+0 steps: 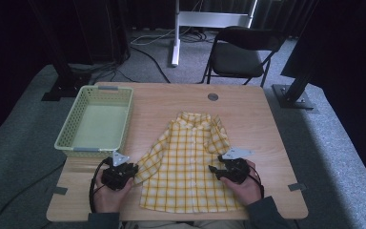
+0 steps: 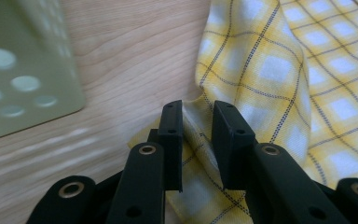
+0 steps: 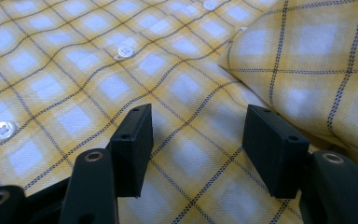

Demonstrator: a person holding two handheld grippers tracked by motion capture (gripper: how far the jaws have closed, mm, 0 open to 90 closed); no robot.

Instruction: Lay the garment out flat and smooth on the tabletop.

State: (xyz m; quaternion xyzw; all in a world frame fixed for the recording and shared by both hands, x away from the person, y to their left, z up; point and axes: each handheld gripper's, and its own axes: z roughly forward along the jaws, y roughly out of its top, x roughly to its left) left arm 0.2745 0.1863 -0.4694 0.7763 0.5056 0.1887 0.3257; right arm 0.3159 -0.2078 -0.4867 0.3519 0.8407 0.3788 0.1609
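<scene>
Folding step: yellow plaid shirt (image 1: 190, 162) lies flat on tabletop (image 1: 248, 109), collar toward far edge, long axis near-to-far. Left gripper (image 2: 197, 116): jaws narrowly apart astride the sleeve cuff (image 2: 193, 135); firm grip uncertain. Right gripper (image 3: 196, 140): jaws wide, empty, over the shirt front. Next move likely needs a firm cuff pinch, then folding the sleeve inward.

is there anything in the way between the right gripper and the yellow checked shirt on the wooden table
Nothing visible. The right gripper hangs with its black jaws apart directly over the front of the yellow checked button-up shirt, just beside a folded sleeve. Only bare cloth lies between the jaws, on the wooden table.
</scene>
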